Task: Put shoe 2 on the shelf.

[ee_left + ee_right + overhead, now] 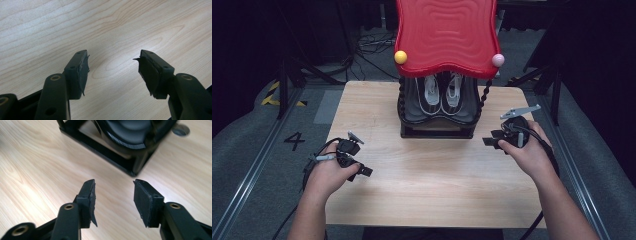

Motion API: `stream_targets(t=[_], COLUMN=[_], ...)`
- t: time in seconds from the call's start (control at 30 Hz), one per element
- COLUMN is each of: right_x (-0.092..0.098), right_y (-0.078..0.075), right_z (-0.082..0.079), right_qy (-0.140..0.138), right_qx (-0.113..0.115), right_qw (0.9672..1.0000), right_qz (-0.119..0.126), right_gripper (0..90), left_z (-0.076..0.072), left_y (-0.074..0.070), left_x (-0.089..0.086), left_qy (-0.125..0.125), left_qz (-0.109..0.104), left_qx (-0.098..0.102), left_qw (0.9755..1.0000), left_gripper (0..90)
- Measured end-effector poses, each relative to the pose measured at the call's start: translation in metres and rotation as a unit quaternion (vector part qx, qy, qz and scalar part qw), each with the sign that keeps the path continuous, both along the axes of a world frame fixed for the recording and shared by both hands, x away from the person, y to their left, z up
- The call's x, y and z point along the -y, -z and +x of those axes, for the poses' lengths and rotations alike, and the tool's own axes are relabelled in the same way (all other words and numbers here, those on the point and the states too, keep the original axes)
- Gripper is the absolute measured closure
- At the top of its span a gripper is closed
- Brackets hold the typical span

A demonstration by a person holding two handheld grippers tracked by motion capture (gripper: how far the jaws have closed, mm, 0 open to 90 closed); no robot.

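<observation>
A pale wooden worktop (pixel 427 175) carries a black rack (pixel 437 131) at its far edge, centred. A pair of shoes (pixel 441 95) sits in the rack.

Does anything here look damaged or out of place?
Yes, slightly. The pads on the open, empty left gripper are frayed, with thin edges peeling off the fingertips. The right gripper shows similar wear. The shoes sit neatly side by side in the black rack.
</observation>
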State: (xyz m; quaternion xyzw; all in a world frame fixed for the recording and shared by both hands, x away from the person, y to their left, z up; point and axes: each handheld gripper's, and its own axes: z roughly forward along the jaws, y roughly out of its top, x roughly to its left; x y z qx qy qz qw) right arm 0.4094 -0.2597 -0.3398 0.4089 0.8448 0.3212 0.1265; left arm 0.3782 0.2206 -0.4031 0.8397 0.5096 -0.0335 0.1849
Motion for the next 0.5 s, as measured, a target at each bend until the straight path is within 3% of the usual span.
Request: stream_targets(t=[0.2,0.37,0.5], right_x=[0.025,0.045,0.061], right_y=[0.011,0.029,0.047], right_z=[-0.009,-0.015,-0.016], right_qy=[0.013,0.018,0.025], right_qx=[-0.029,-0.048,-0.066], right_qw=[0.9993,0.9987,0.9975], right_qz=[-0.02,0.004,0.001], right_gripper=[48.7,45.4,44.4], left_z=[0.0,0.0,0.001], left_y=[0.002,0.003,0.005], left_x=[0.0,-0.003,-0.007], left_qy=[0.001,-0.004,-0.006], left_qz=[0.0,-0.005,-0.007], left_qx=[-0.006,-0.003,0.002], left_qw=[1.0,1.0,1.0], left_gripper=[41.0,40.1,39.3])
